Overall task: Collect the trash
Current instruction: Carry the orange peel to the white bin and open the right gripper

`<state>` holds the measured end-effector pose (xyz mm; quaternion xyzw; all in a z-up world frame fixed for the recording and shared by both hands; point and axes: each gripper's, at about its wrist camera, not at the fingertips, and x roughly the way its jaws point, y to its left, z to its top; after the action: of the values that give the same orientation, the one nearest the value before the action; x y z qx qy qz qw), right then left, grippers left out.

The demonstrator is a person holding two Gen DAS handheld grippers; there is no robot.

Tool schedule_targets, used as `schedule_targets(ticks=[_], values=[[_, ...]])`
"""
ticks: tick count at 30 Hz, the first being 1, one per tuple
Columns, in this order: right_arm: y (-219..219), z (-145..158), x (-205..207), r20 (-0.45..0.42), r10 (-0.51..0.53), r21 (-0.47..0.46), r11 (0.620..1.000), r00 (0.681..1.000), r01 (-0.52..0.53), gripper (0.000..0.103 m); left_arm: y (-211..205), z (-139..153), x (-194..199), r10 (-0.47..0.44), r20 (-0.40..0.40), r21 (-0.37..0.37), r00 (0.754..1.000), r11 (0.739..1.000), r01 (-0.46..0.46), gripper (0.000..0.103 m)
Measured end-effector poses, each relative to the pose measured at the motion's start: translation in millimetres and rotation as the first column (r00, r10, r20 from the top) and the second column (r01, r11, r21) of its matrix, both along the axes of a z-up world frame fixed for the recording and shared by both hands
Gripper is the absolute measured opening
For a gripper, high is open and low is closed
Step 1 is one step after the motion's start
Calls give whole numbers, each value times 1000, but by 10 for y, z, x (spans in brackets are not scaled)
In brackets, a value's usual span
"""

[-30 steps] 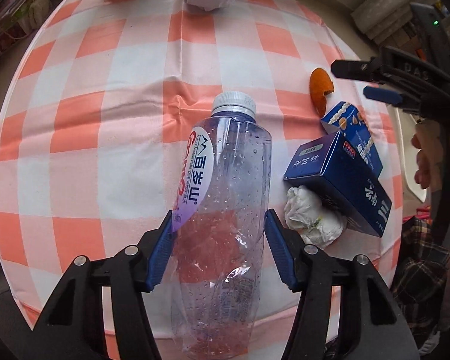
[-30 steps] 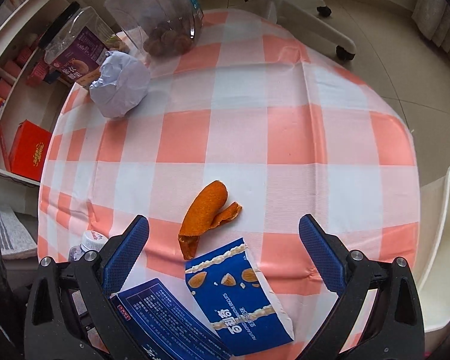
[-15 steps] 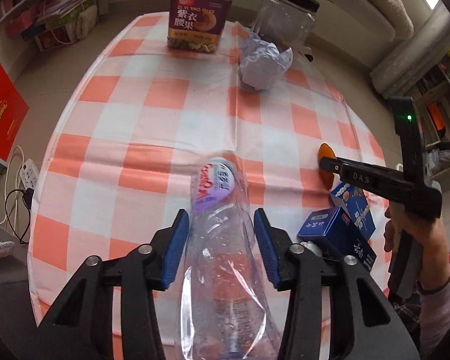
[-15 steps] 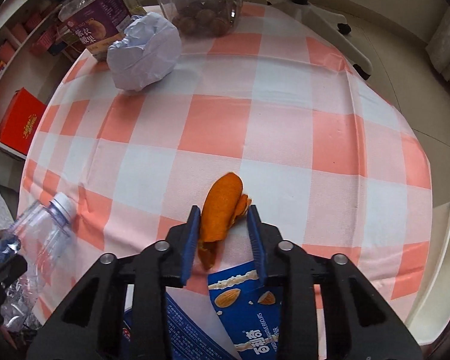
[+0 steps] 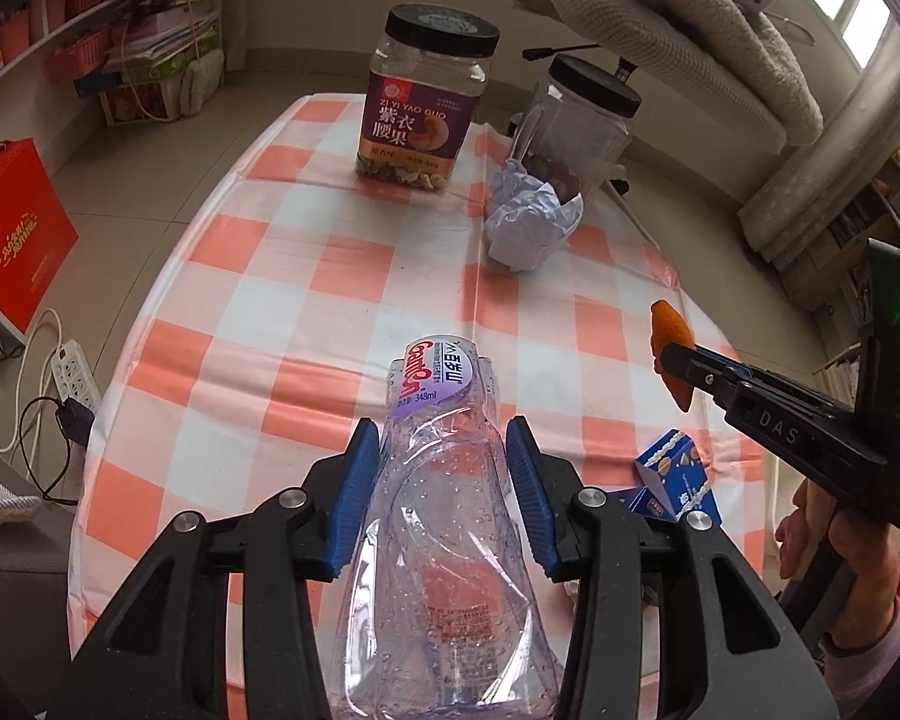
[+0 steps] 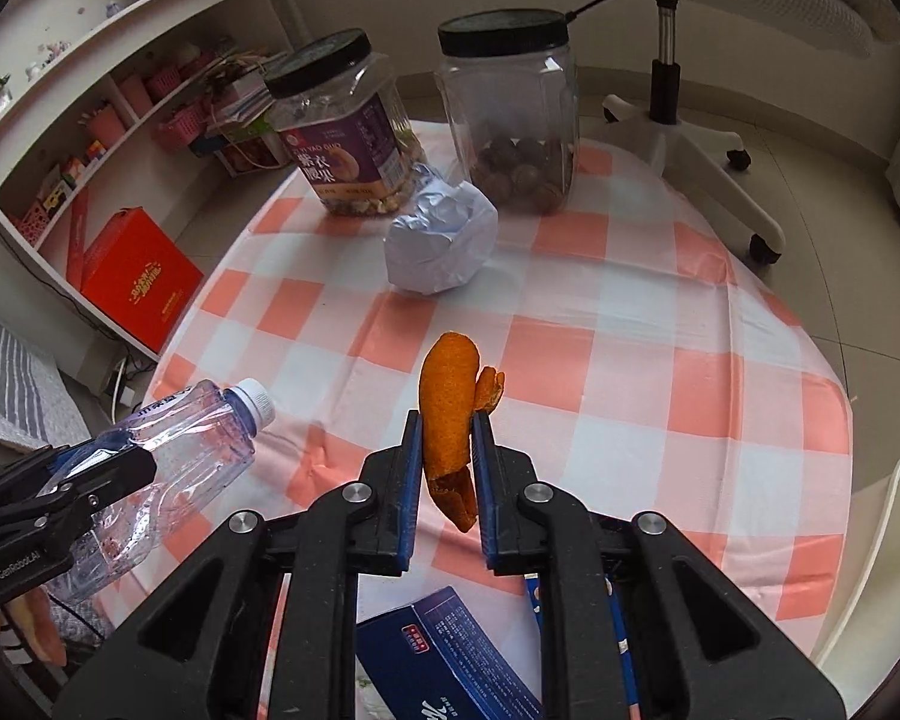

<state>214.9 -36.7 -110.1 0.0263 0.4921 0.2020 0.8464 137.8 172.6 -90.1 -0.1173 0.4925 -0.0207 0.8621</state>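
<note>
"348ml" on bottle (image 5: 444,510); "DAS" on right gripper (image 5: 669,357)

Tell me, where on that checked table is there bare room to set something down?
The tablecloth is bare across its middle and right, between the crumpled paper ball and the blue cartons at the near edge. It is crowded at the far end, where two jars flank the paper ball.

Left gripper (image 5: 444,498) raised above the table, jaws clamped on a clear plastic bottle (image 5: 444,516); right gripper (image 6: 447,480) likewise raised, jaws pinching an orange peel (image 6: 450,414).
</note>
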Motion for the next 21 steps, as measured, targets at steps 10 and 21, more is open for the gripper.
schedule_targets(ticks=[10, 21], values=[[-133, 298, -159, 123, -22, -3, 1000, 992, 23, 15, -206, 271, -39, 15, 126, 35, 992, 999, -20, 44], [-450, 579, -314, 262, -99, 0, 995, 960, 103, 15, -510, 418, -72, 21, 227, 43, 974, 999, -31, 44]])
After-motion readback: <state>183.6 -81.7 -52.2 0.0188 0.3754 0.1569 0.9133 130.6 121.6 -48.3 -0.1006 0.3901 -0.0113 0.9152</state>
